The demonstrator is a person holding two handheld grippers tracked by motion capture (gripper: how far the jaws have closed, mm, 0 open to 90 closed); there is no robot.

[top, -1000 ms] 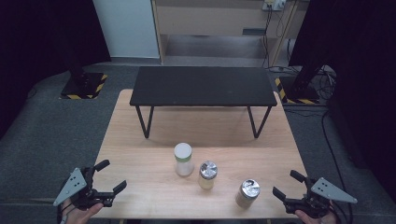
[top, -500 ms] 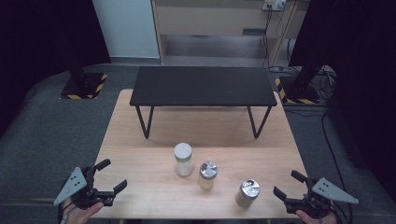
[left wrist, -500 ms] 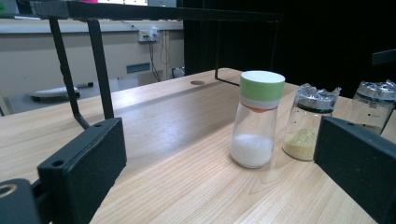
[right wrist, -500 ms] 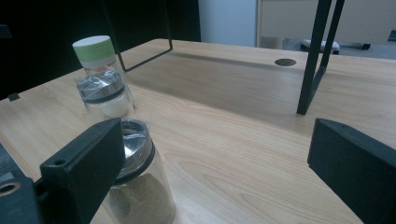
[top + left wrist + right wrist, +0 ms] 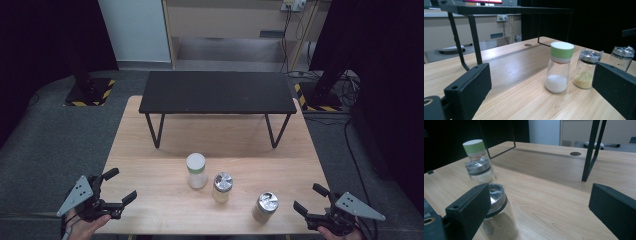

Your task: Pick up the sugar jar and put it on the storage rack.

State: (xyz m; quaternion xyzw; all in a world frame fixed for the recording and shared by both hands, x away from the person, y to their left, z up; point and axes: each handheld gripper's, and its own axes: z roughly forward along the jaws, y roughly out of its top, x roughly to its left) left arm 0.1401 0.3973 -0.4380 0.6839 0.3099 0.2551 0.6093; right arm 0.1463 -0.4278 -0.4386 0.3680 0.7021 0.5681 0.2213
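Three small glass shakers stand in a slanting row on the wooden table [image 5: 150, 150]. The white-lidded shaker [image 5: 196, 170] [image 5: 559, 67] [image 5: 475, 152] holds white grains. A silver-capped shaker [image 5: 222, 186] [image 5: 587, 68] [image 5: 479, 171] holds yellow powder. Another silver-capped shaker [image 5: 265, 206] [image 5: 622, 58] [image 5: 497, 220] holds brown powder. My left gripper [image 5: 119, 186] [image 5: 544, 95] is open at the table's front left corner, apart from the shakers. My right gripper [image 5: 310, 199] [image 5: 541, 212] is open at the front right corner, close beside the brown-powder shaker, holding nothing.
A low black bench-like shelf [image 5: 217, 92] on thin metal legs stands across the far half of the table. Bare wood lies between its legs and the shakers. Grey floor surrounds the table, with black stands at both far sides.
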